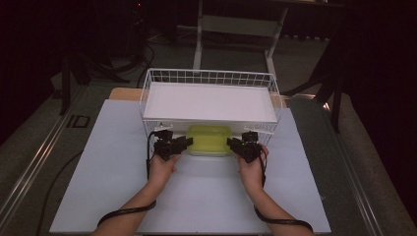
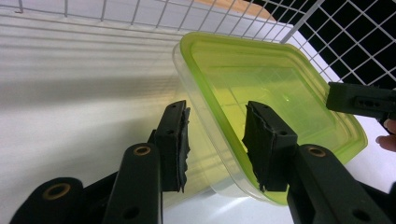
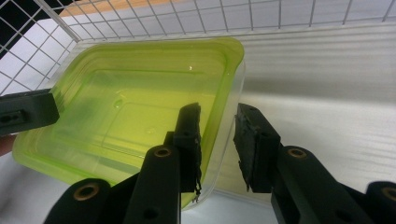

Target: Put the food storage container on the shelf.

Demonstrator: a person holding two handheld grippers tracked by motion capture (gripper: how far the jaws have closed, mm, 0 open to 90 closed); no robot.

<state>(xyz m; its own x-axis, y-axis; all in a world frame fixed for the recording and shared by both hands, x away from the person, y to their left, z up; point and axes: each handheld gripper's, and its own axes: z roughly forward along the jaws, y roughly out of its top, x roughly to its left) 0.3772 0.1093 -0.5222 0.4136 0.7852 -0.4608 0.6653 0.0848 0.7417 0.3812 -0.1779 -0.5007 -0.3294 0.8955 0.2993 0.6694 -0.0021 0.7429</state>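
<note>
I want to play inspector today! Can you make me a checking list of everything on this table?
Surface: white board on a table, bare apart from the job's things.
Job's things: yellow-green lidded container at the near foot of a white wire basket.
Clutter: nothing seen.
Claws: left claw straddles the container's left rim, pads not pressing; right claw straddles the right rim, pads also off it.
Cables: black cable trails from the left claw along the forearm, another from the right.
Surroundings: dark room, white table frame behind.

High view looks down; both tool views closely share the container (image 2: pixel 261 93).
</note>
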